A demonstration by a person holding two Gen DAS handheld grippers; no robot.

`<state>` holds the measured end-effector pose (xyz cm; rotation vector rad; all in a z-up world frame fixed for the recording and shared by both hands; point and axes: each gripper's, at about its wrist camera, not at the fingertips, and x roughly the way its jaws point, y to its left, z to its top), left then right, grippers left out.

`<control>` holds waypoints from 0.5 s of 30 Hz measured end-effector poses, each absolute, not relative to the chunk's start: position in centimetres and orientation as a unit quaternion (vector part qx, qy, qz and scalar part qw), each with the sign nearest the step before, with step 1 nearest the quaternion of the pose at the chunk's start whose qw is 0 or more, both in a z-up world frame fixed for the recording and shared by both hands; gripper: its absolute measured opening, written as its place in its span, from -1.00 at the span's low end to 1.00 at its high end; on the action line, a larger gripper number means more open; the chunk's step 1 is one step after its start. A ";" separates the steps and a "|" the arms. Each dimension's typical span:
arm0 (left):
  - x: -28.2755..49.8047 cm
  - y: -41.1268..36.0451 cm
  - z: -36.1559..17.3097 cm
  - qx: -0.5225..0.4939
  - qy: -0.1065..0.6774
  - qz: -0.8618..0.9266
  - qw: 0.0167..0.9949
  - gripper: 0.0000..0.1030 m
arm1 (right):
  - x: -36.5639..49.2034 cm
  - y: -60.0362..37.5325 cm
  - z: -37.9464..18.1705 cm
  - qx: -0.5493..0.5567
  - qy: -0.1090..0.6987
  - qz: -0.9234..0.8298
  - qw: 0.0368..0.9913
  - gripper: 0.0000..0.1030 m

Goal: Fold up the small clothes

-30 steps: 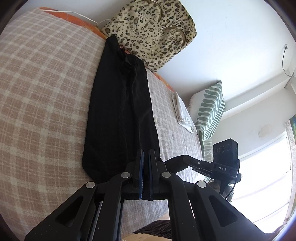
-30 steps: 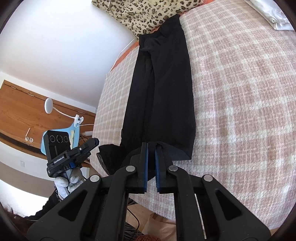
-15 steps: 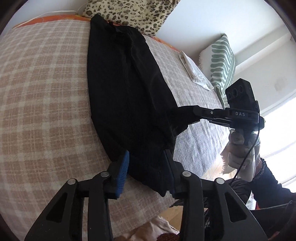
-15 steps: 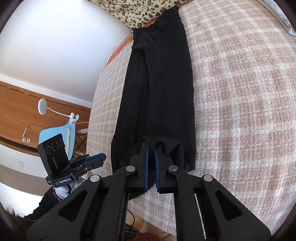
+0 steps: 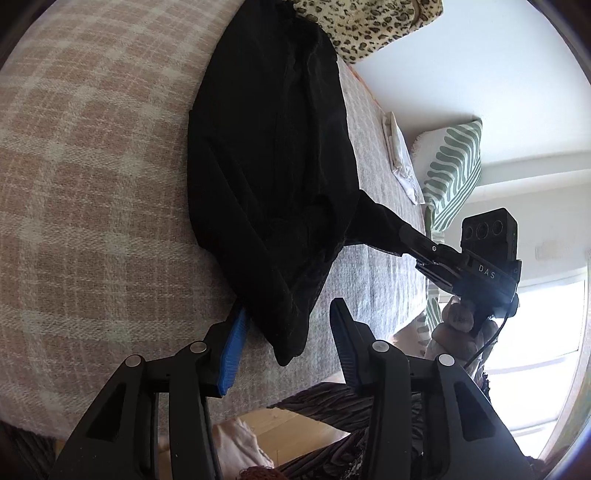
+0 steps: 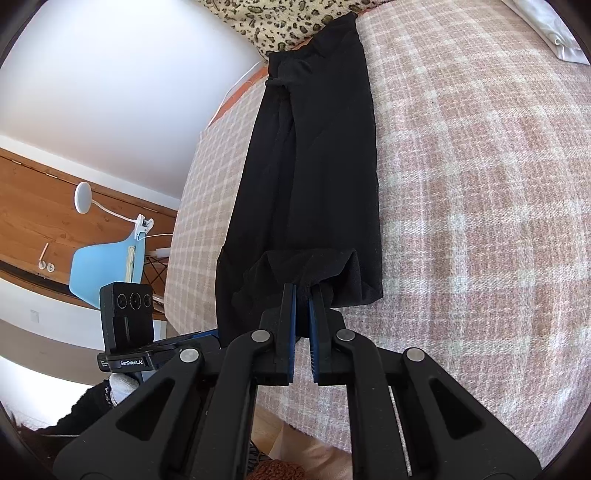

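Because it drapes and bunches wherever it is lifted, the long black thin-knit garment (image 6: pixel 306 177) looks light, limp and a little slippery, likely to sag unless held at its corners or hem. It lies lengthwise on the pink-and-cream checked bedspread (image 6: pixel 480 184), its near end raised. The right gripper (image 6: pixel 302 295) is clamped on that near hem, blue pads pinching a gathered tuft. The left gripper (image 5: pixel 286 325) stands partly open with the other near corner hanging loose between its fingers, unpressed. The far end disappears against a leopard-print cushion (image 5: pixel 365 26). What kind of garment it is cannot be made out: the black swallows seams and layers.
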<state>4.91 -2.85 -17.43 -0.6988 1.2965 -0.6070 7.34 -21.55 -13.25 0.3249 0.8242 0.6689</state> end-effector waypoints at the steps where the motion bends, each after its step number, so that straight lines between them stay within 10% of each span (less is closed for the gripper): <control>1: 4.9 -3.1 -17.5 -0.314 0.579 -0.276 0.700 -0.26 | 7.2 -21.6 -13.3 0.154 0.390 0.317 0.850 -0.86; 3: 4.9 -3.2 -17.6 -0.320 0.573 -0.280 0.701 -0.91 | 7.0 -21.7 -13.3 0.153 0.390 0.315 0.852 -0.86; 15: 3.0 1.0 -14.9 -0.337 0.559 -0.290 0.700 -0.94 | 2.3 -22.1 -15.1 0.151 0.413 0.323 0.838 -0.86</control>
